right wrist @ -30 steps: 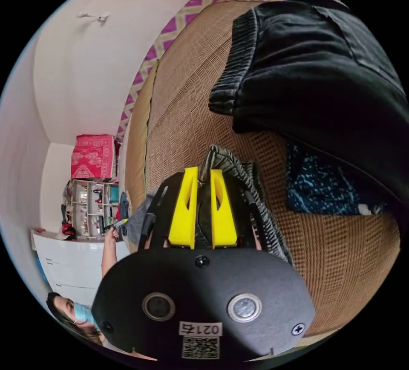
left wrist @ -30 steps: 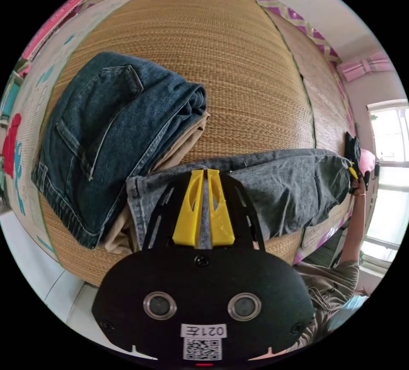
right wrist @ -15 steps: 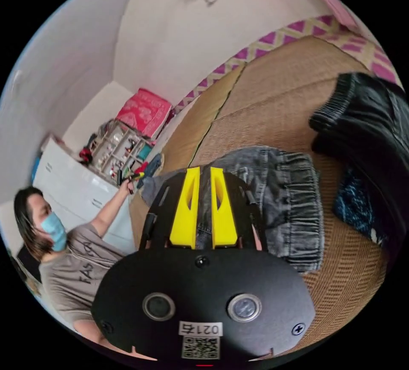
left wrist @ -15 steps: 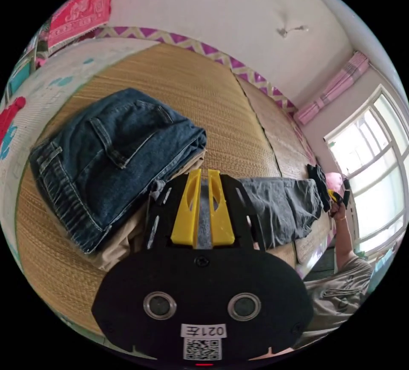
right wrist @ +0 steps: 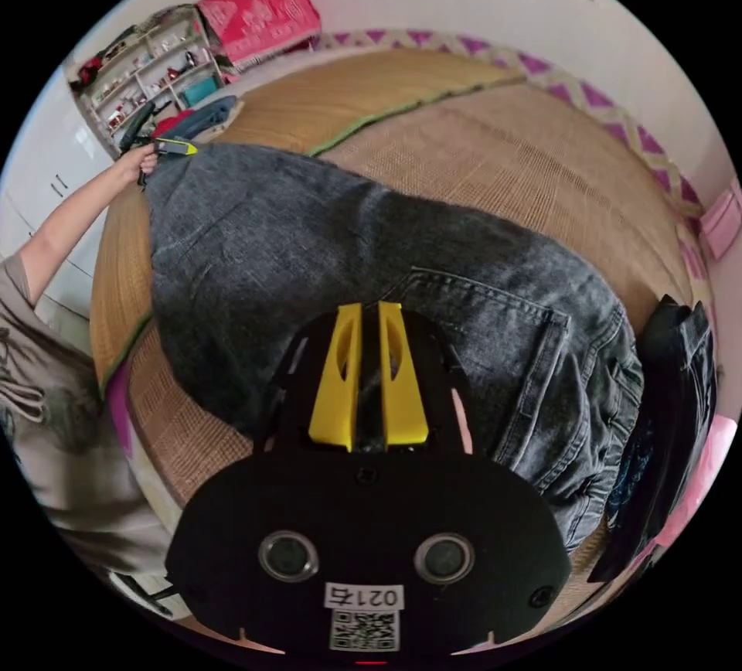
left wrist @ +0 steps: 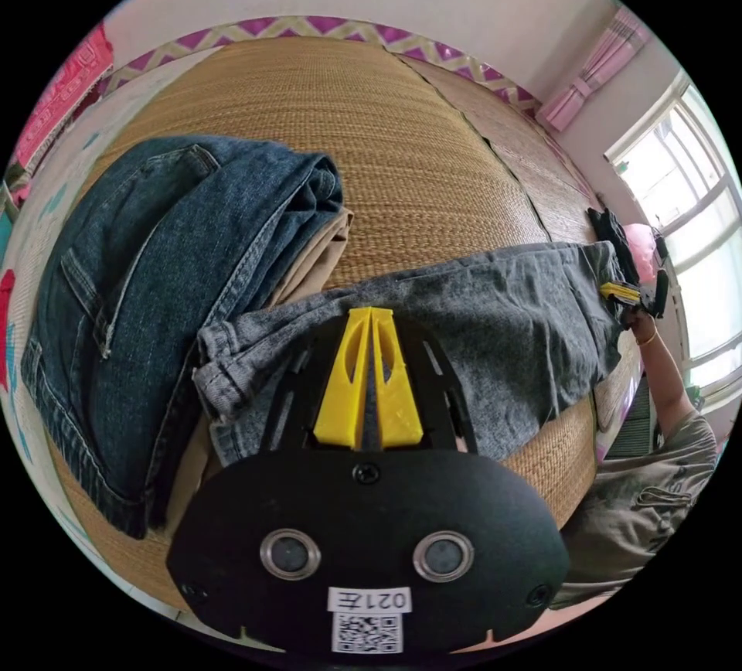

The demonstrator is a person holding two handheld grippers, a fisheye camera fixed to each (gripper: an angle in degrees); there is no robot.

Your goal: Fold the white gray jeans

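Both claws grip the gray jeans (left wrist: 495, 315): the left gripper (left wrist: 369, 315) is pinched on the hem end and the right gripper (right wrist: 369, 311) on the waist end by the back pocket, so the garment stretches between them just above the woven mat (left wrist: 402, 130). To do this well, I judge they should keep even tension and lower both ends together so the cloth lands flat. Beside the left claw lies a folded blue jeans stack (left wrist: 162, 269); beyond the right claw's far side sits a dark garment (right wrist: 680, 393), and an open shelf unit (right wrist: 147, 76) holds small items too blurred to identify.
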